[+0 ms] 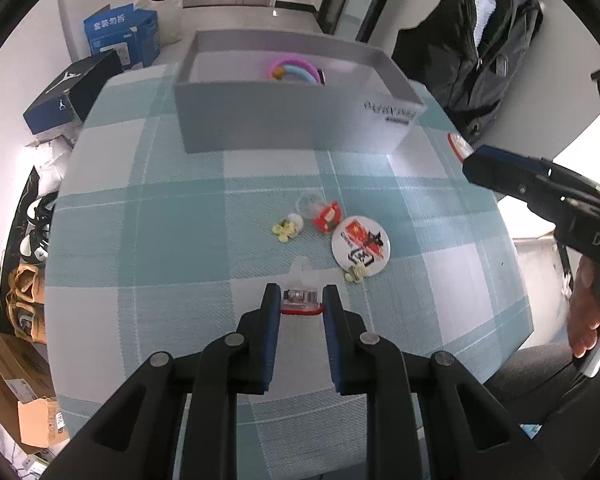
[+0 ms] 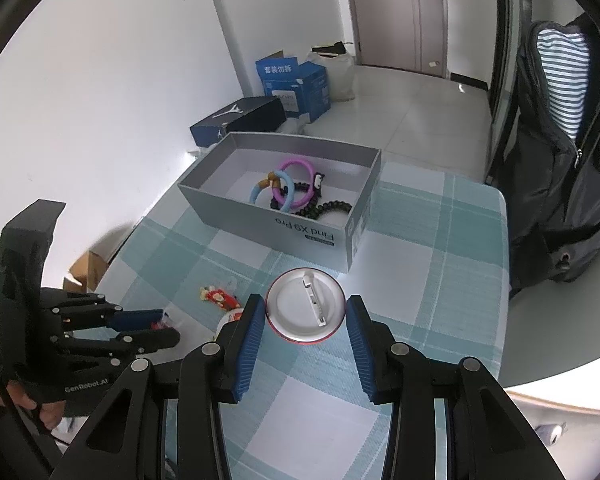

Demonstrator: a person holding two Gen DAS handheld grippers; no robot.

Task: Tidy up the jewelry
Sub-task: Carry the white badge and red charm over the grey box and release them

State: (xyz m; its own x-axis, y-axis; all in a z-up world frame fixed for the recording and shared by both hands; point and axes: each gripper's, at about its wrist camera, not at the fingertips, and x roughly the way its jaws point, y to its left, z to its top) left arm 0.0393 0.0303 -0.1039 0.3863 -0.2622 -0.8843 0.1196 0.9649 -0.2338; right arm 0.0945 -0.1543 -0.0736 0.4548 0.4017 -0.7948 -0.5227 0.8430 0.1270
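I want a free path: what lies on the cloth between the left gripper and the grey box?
In the left wrist view, between the left gripper and the grey box lie a red trinket and a yellow flower piece.

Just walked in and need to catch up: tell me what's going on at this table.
A person is sorting small jewelry with a handheld gripper in each hand. The left gripper has its jaws shut on a small clear, red-edged piece on the checked tablecloth. The right gripper holds a round pin badge, back side up, between its jaws. The grey box beyond already contains coloured rings. Another badge and some small trinkets remain on the cloth.
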